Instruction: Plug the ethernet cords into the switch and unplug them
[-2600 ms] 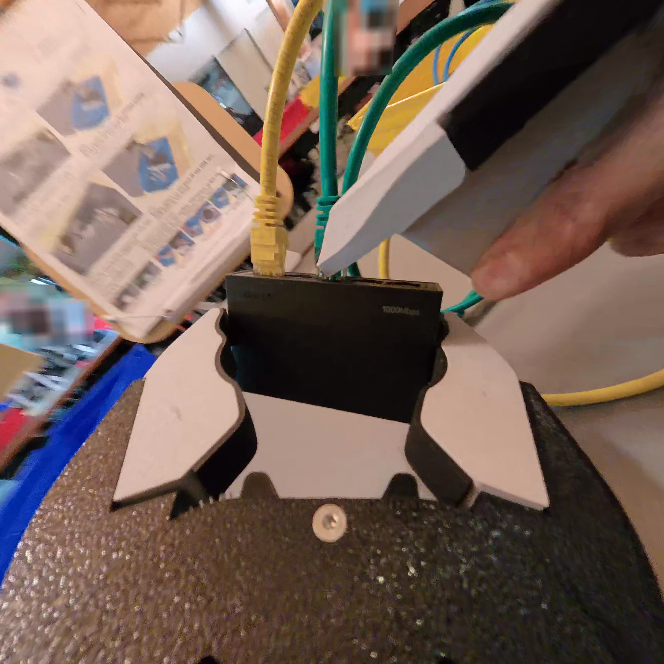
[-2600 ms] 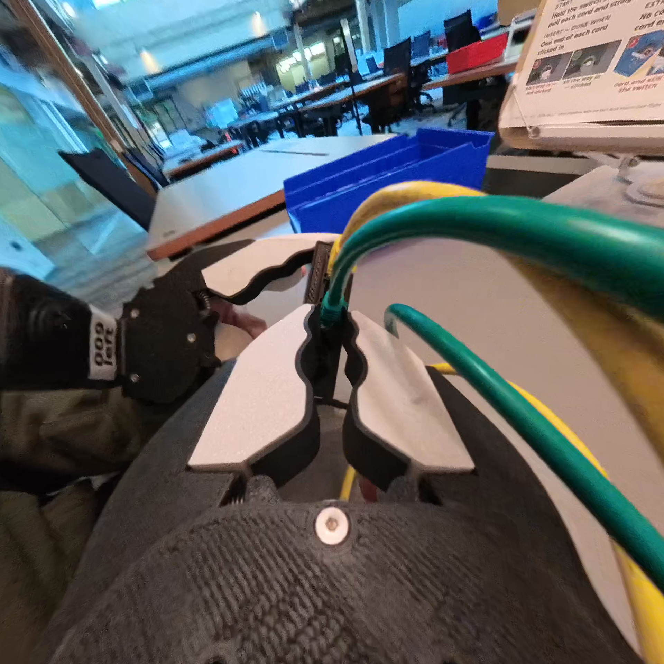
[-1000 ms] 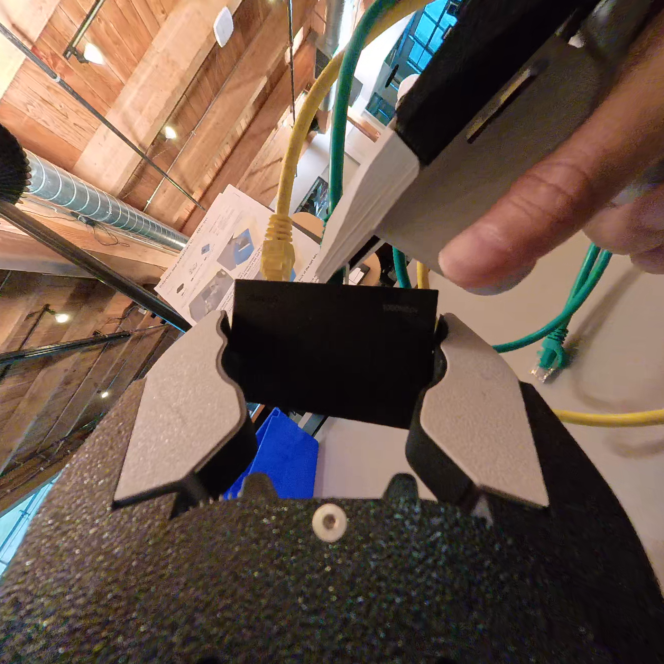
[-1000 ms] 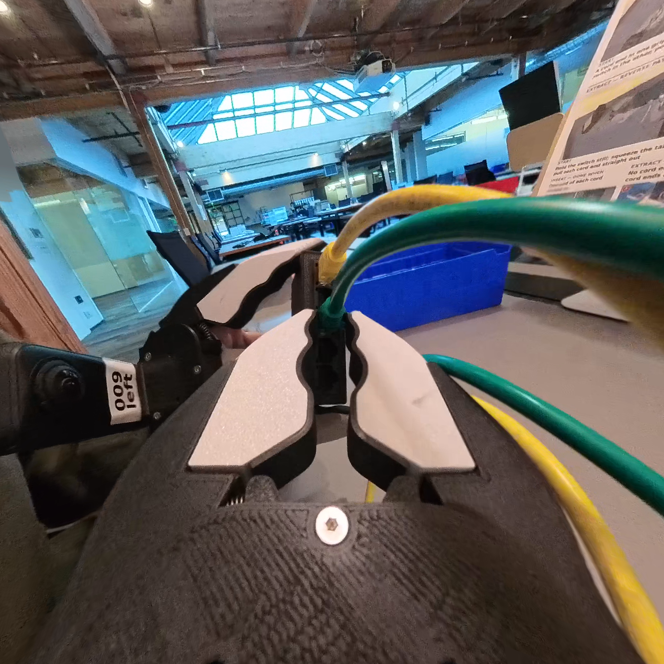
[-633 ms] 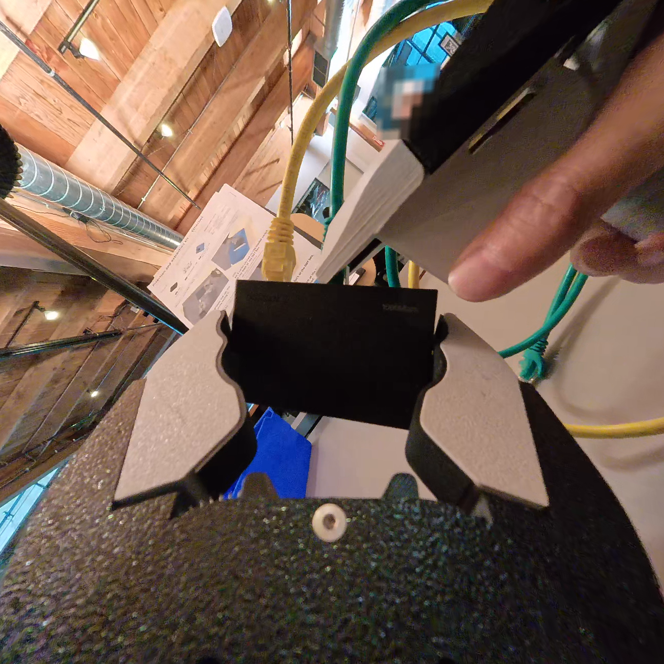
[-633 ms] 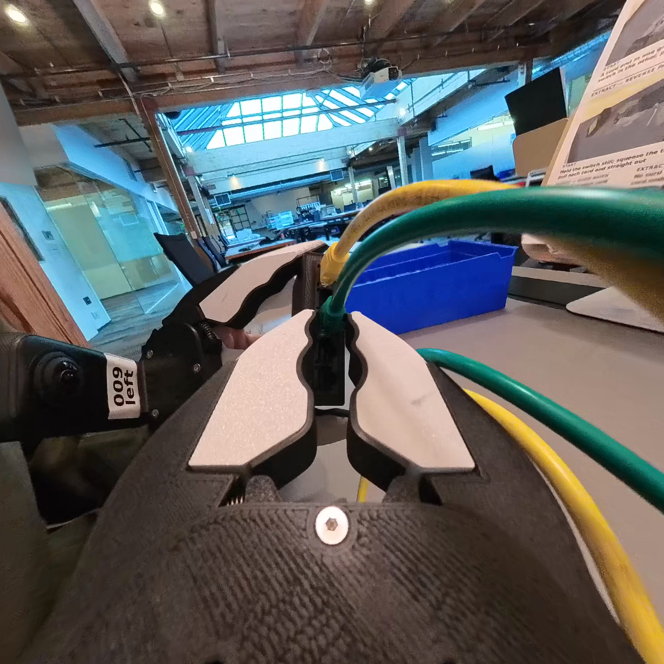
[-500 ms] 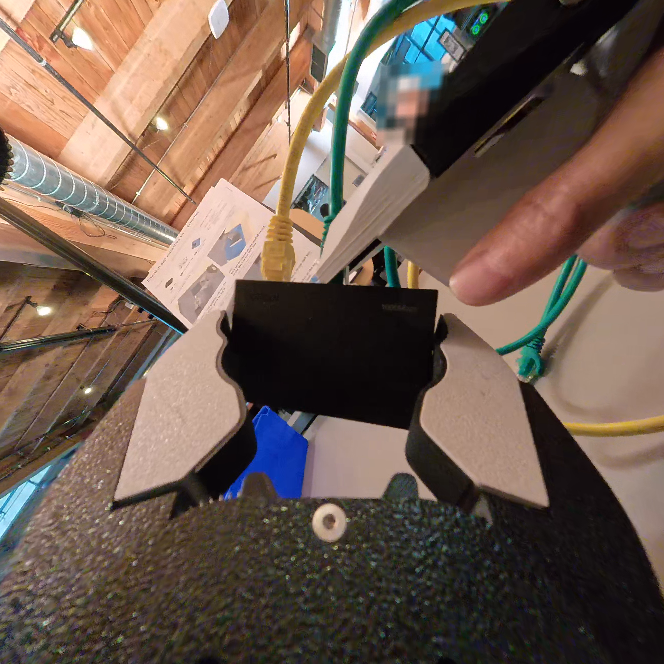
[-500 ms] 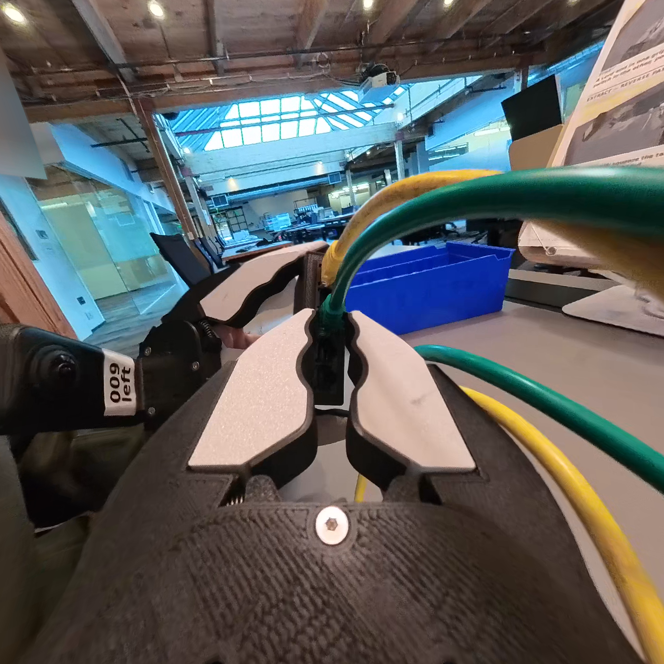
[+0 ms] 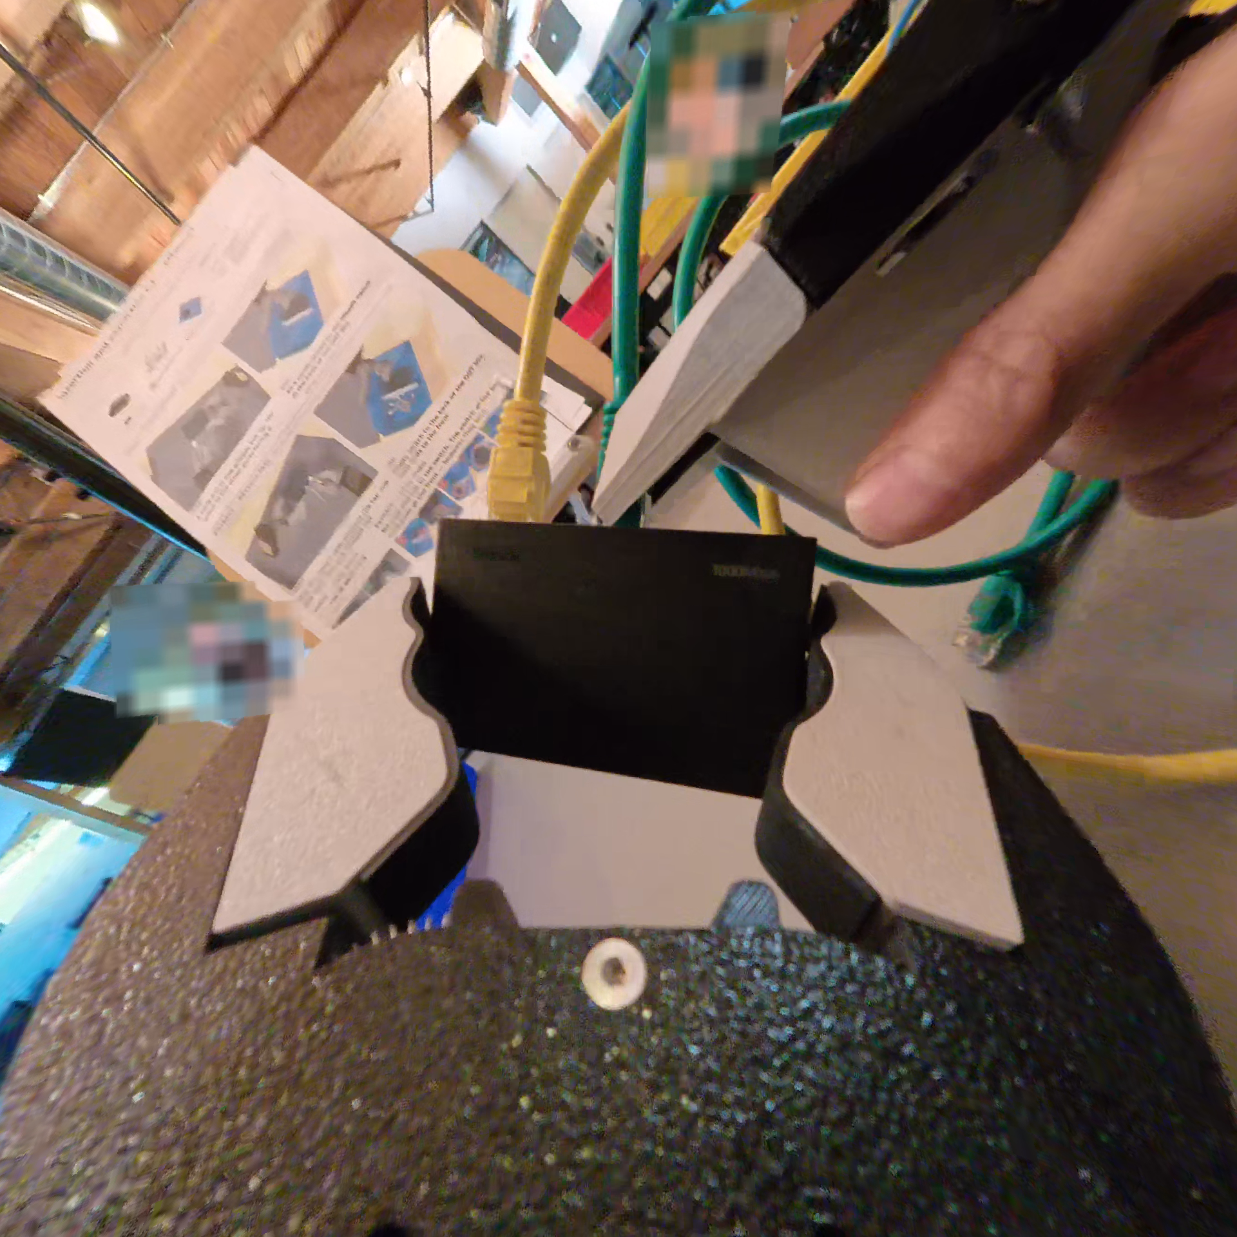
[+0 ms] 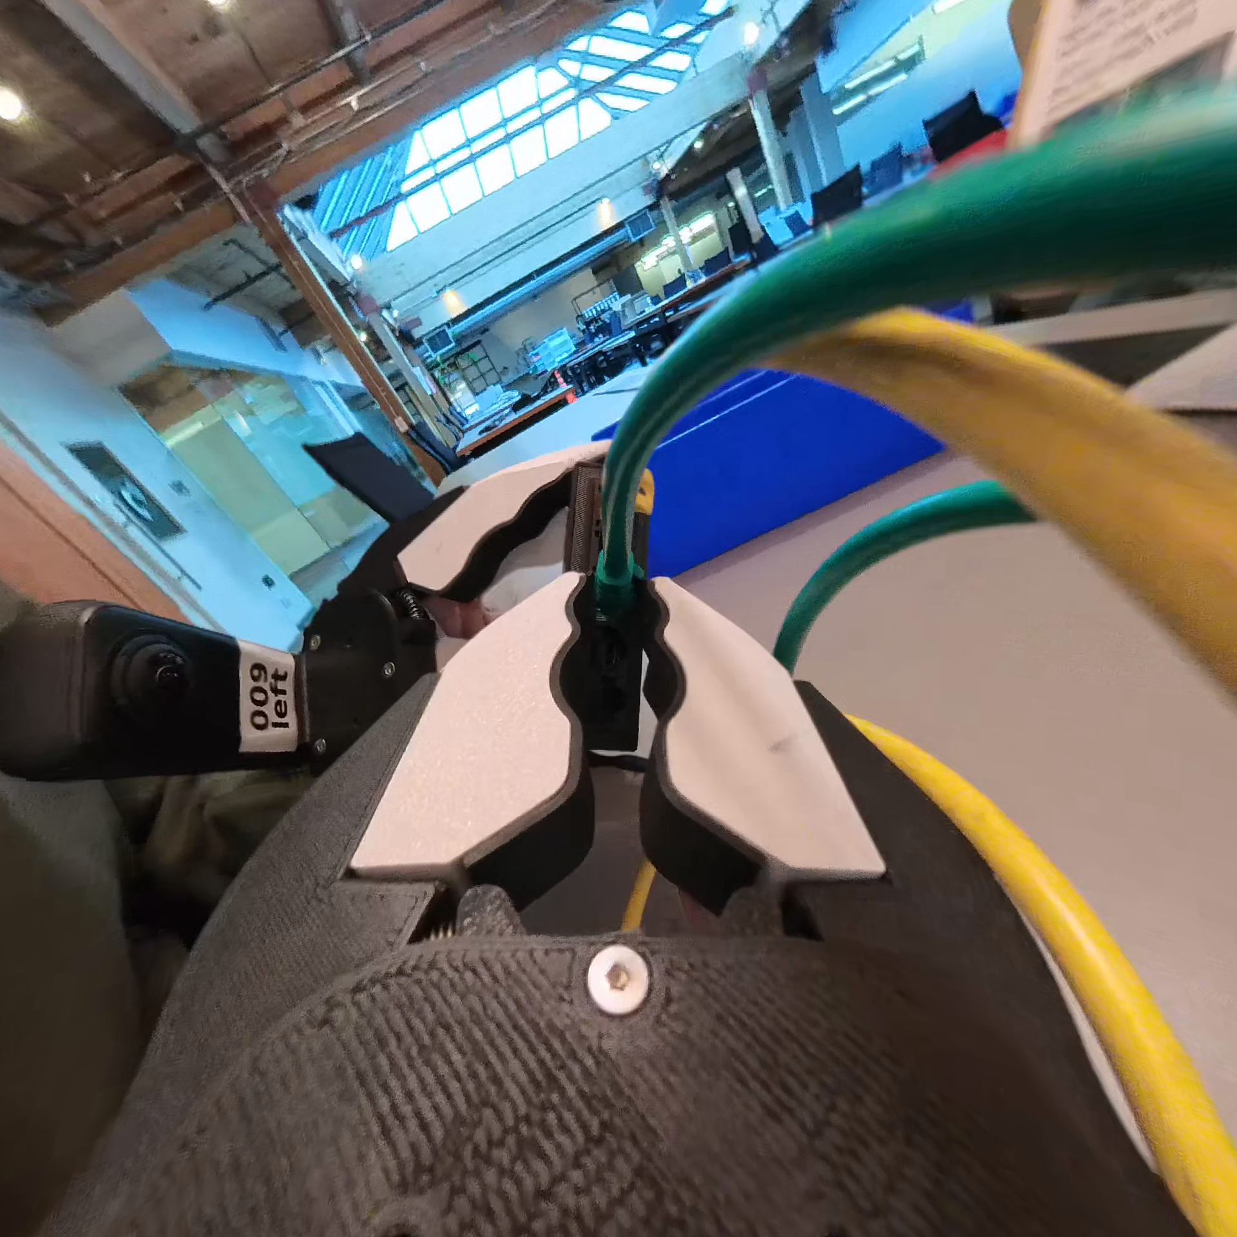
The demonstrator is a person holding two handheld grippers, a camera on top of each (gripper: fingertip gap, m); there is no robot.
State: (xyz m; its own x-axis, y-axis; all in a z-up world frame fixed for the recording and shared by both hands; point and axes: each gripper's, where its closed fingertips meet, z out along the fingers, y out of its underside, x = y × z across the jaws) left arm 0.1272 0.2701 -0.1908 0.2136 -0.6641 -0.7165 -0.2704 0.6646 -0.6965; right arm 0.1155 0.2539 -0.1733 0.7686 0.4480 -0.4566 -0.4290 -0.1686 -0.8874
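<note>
My left gripper is shut on the sides of the black switch and holds it above the table. A yellow cord's plug sits in a port at the left of the switch's far edge. My right gripper is shut on the green cord's plug right at the switch, which shows edge-on there. In the left wrist view the right gripper's fingers, held by a hand, cover that plug, so I cannot tell whether it is seated. The left gripper shows behind.
A loose green plug and a yellow cord lie on the grey table at the right. Green and yellow cord loops arch over the right gripper. A printed sheet on a stand and a blue bin stand beyond.
Both grippers and the switch have tilted and swung together, so the sheet and table fill more of the views. Both grips are unchanged.
</note>
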